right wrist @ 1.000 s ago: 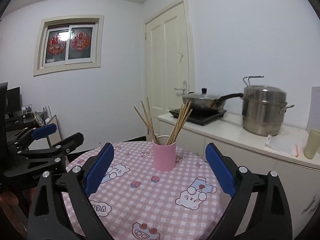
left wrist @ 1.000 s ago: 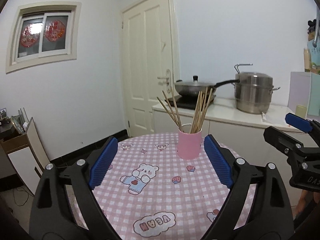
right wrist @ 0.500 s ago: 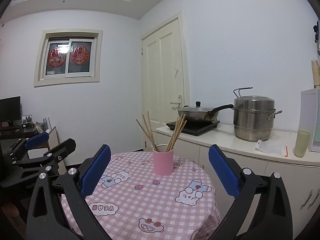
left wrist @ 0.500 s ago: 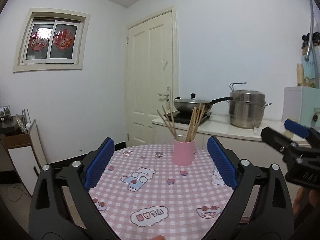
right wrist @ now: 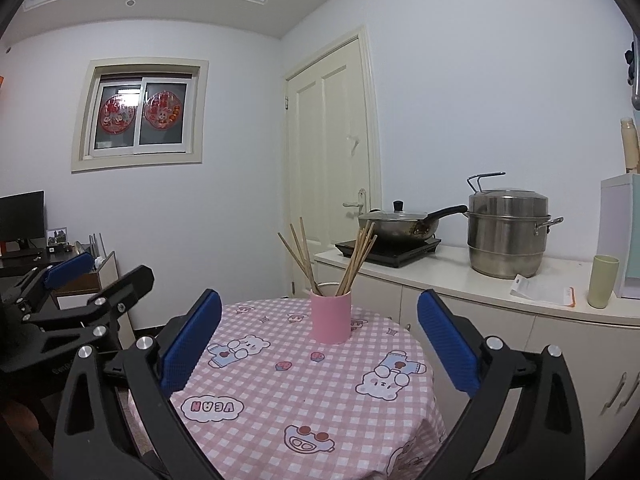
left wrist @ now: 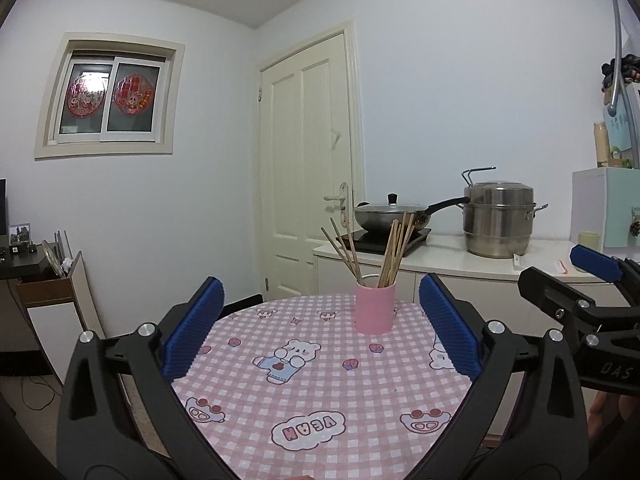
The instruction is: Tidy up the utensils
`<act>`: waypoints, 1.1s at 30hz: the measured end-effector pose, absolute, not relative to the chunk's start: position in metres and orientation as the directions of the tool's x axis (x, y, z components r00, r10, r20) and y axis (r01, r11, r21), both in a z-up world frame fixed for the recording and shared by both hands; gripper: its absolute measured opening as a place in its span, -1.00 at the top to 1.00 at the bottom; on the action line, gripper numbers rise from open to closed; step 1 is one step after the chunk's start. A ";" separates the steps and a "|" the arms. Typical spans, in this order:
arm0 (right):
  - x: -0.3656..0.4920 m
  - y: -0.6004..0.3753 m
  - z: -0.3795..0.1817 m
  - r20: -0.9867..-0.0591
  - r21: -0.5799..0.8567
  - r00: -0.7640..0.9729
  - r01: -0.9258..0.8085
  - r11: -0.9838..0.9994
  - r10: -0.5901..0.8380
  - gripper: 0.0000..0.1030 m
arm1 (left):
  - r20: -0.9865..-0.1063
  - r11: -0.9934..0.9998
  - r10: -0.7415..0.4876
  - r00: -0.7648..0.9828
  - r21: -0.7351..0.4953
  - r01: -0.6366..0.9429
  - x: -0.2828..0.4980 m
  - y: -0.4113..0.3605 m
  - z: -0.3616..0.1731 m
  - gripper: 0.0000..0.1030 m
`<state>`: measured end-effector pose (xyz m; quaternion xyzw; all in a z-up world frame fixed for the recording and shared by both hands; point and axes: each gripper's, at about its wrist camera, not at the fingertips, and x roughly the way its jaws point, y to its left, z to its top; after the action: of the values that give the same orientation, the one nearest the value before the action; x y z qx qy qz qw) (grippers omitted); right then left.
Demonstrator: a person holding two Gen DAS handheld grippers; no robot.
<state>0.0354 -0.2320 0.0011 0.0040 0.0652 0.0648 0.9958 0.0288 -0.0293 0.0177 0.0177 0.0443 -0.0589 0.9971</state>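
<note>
Pink cup [left wrist: 375, 308] of chopsticks [left wrist: 394, 252] standing near the table's [left wrist: 320, 408] far edge, straight ahead of both tongs and well apart from them. Sticks upright-ish, fanned out — long axis roughly vertical. Left gripper [left wrist: 320, 328] just opened wide, nothing in it; right gripper [right wrist: 318, 340] spread and empty too — neither clearly nearer.

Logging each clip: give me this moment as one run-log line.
left tool: open, empty | right tool: open, empty | chopsticks: upright in pink cup | cup: on checked tablecloth, untouched
</note>
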 end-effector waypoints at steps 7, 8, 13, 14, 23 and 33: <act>0.038 -0.233 -0.001 -0.136 0.023 0.981 -0.136 0.990 0.138 -0.84 | -0.097 0.993 -0.118 0.988 0.008 0.119 0.030 -0.024 0.016 -0.87; 0.037 -0.233 -0.001 -0.136 0.023 0.981 -0.136 0.990 0.138 -0.84 | -0.096 0.993 -0.118 0.988 0.006 0.120 0.030 -0.024 0.016 -0.87; 0.038 -0.234 -0.001 -0.136 0.025 0.981 -0.138 0.990 0.140 -0.84 | -0.089 0.993 -0.115 0.989 -0.008 0.115 0.028 -0.020 0.016 -0.87; 0.037 -0.234 -0.001 -0.135 0.024 0.981 -0.137 0.990 0.139 -0.84 | -0.090 0.993 -0.117 0.989 -0.012 0.117 0.028 -0.019 0.015 -0.87; 0.036 -0.234 -0.001 -0.132 0.024 0.981 -0.141 0.990 0.143 -0.84 | -0.092 0.993 -0.121 0.988 -0.017 0.120 0.028 -0.018 0.014 -0.87; 0.034 -0.232 -0.001 -0.129 0.022 0.980 -0.151 0.988 0.153 -0.84 | -0.095 0.993 -0.115 0.989 -0.010 0.115 0.028 -0.015 0.013 -0.87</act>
<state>0.0339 -0.2322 -0.0006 0.0059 0.0655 0.0765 0.9949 0.0283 -0.0149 0.0126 -0.0022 0.0480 -0.0576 0.9972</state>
